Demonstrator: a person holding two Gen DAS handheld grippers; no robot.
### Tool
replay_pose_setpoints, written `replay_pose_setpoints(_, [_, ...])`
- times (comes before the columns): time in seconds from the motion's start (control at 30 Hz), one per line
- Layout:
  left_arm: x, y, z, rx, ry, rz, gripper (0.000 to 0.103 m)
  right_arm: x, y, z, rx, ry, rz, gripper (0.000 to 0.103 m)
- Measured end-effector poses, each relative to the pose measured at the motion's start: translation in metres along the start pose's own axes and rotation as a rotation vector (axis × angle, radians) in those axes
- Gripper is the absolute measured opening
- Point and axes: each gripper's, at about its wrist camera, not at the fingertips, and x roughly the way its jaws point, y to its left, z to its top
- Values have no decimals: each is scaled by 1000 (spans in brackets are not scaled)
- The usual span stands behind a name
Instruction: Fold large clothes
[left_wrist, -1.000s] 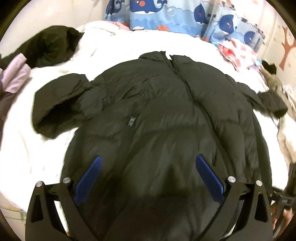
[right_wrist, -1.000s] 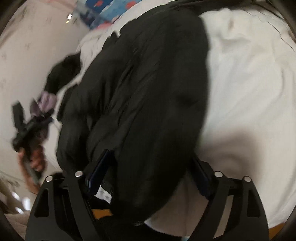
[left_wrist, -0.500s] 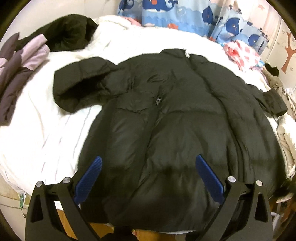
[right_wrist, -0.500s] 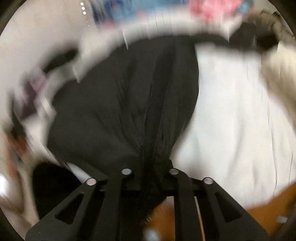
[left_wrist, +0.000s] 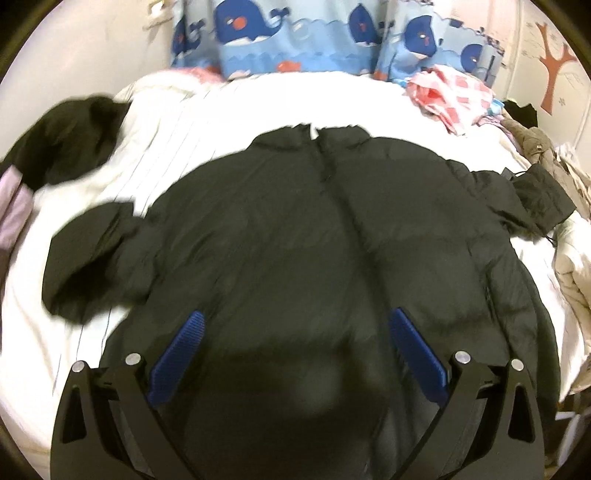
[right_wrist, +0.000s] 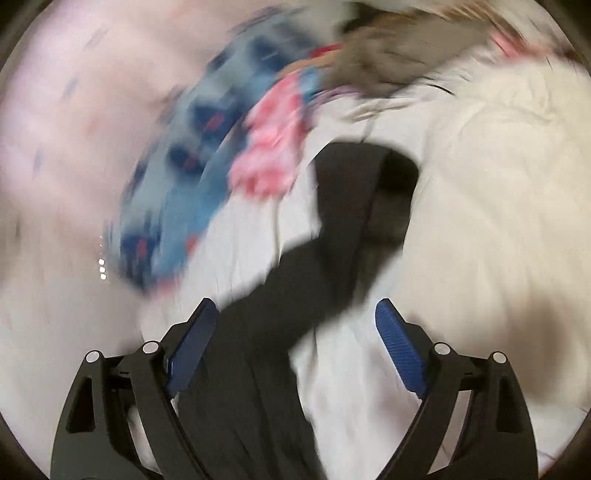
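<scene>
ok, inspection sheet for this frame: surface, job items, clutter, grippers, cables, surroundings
Surface: bed with white sheet.
Job's things: black jacket spread flat, front up, sleeves out to both sides; the sleeve shows in the blurred right view.
Clutter: dark garment at far left, pink cloth at far right, pale clothes at right edge.
Grippers: left gripper open over the hem; right gripper open over the sleeve.
Cables: nothing seen.
Surroundings: whale-print curtain, wall with tree sticker.

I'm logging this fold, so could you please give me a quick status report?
Both tongs open, left, right, holding nothing. Black jacket spread front-up on bed, unfolded. Right sleeve ahead of right tongs. Right view blurred.
</scene>
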Motion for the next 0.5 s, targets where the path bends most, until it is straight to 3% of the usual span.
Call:
replay_pose_setpoints(0.1, [22,-12,24,-2,-13,8,97,39,-23,62,71,-16,-46,84])
replay_pose_setpoints(0.2, [43,-17,38,-36,-10,8,97,85,-26,108,103,-33,-19,84])
replay_pose_setpoints(0.33, [72,-16,32,-68,36,10,97,112,-40,134,104,-35,-60,80])
replay_pose_setpoints(0.37, [77,-16,29,-58,46,20,97,112,-36,138,74,-66,-72,60])
replay_pose_setpoints(0.4, [80,-15,27,-55,51,36,97,106,-27,137,38,-99,-74,34])
replay_pose_setpoints(0.43, [81,-12,25,-71,52,48,97,95,-6,135,-71,-164,-82,27])
replay_pose_setpoints(0.5, [82,-7,26,-113,50,33,97,86,45,108,-391,-201,-120,26])
